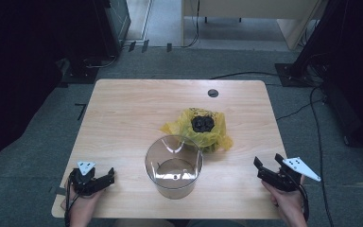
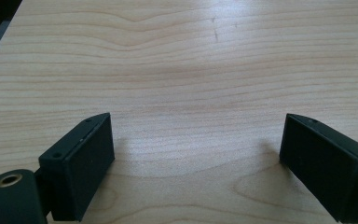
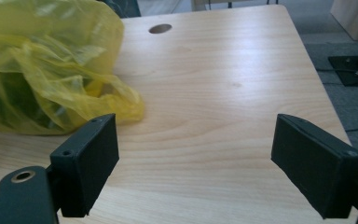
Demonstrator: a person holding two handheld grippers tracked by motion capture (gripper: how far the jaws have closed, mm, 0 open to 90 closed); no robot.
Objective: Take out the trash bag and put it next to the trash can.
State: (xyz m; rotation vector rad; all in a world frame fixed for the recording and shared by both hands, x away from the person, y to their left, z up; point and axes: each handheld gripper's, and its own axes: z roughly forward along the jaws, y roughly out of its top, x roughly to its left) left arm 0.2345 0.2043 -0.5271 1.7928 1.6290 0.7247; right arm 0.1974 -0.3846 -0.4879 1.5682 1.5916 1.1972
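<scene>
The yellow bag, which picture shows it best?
The high view: the whole yellow bag sits on the table behind the clear container, its open top showing something dark inside. The right gripper view gives a close look at one crinkly side, cut off at the edge. The left gripper view looks at bare tabletop.

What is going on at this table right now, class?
A person sits at a wooden table with a two-jaw gripper in each hand. The left gripper and the right gripper both rest near the table's near edge, jaws open, holding nothing. Between them stands a clear plastic container, upright and apparently empty. Just behind it lies a crumpled yellow plastic bag with something dark inside. Nothing is being handled yet.
</scene>
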